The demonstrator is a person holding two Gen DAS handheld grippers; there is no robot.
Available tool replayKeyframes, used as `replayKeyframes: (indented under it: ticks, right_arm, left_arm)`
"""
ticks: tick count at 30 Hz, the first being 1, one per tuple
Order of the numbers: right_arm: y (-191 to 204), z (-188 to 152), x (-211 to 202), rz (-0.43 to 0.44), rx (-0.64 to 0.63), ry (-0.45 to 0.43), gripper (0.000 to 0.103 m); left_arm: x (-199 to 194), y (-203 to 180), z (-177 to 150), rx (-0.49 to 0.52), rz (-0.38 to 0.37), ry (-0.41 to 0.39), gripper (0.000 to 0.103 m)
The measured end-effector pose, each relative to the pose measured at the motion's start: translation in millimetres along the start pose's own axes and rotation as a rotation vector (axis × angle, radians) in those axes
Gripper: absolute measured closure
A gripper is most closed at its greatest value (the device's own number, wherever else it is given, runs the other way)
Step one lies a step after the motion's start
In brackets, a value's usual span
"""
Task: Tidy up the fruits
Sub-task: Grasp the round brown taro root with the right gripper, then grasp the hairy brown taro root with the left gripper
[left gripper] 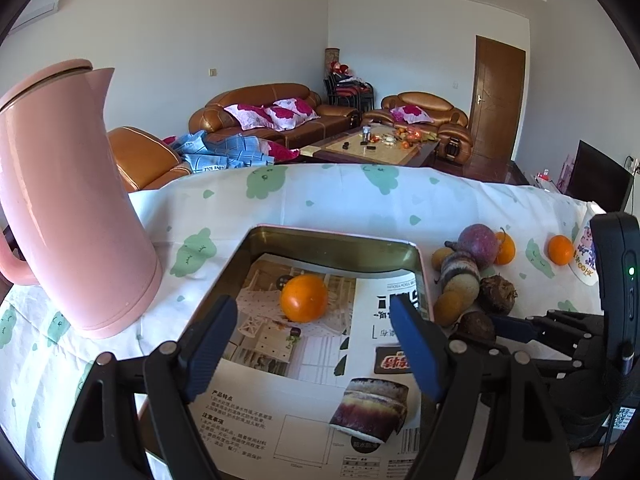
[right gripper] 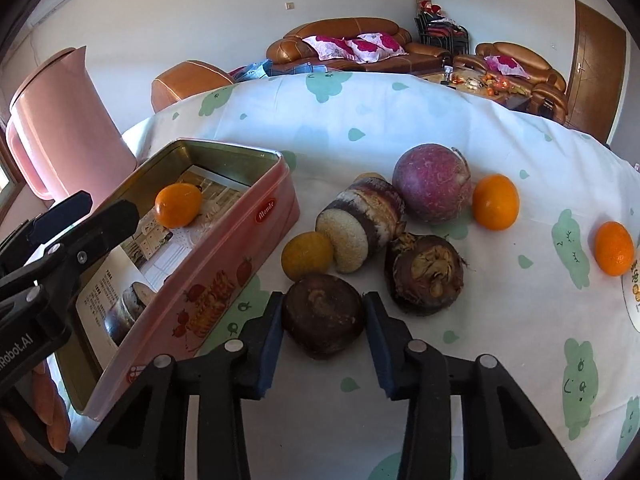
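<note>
A pink tin [left gripper: 332,236] lined with printed paper stands open on the tablecloth. One orange [left gripper: 304,298] and a cut dark root slice [left gripper: 370,408] lie in it. My left gripper [left gripper: 314,308] hovers open over the tin, nothing between its fingers. To the right of the tin [right gripper: 240,216] lies a cluster: a purple round fruit [right gripper: 432,184], a cut root section [right gripper: 360,224], a small yellow citrus [right gripper: 307,256] and a rough brown root [right gripper: 426,274]. My right gripper [right gripper: 324,320] is shut on a dark brown round root [right gripper: 324,314] resting on the cloth.
A tall pink kettle [left gripper: 68,200] stands left of the tin. Two more oranges [right gripper: 495,202] [right gripper: 614,254] lie right of the cluster. A printed white cup [left gripper: 586,248] sits at the far right. Carrots [right gripper: 48,412] show below the table's left edge.
</note>
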State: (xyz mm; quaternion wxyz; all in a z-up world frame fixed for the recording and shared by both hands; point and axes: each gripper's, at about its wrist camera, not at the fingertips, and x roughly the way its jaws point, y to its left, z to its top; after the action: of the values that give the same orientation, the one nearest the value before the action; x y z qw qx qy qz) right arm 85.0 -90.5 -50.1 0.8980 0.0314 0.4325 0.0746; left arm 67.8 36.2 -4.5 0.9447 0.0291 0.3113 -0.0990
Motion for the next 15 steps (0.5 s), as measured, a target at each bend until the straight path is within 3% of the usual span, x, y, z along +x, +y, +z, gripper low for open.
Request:
replayKeyframes:
  ticks: [6,9,13,15]
  right_arm:
    - [-30,-9,-24,0.028,0.061,-0.043,0.062]
    - [-54,-10,-50,-0.057,0.074,-0.136,0.062]
    - [-87,-13,-76,-0.144,0.121,-0.232,0.062]
    - [-100,-12,-84,-0.182,0.139,-0.266,0.062]
  left_arm:
    - [-4,-6,-3,-0.022,-0.051,-0.001,0.023]
    - [-9,-22,-2,-0.025,-0.076,-0.004,0.023]
    - [-13,-64,-1,0.041,-0.104,-0.004,0.023]
    - [-7,-88,0,0.059,-0.139,0.026,0.029]
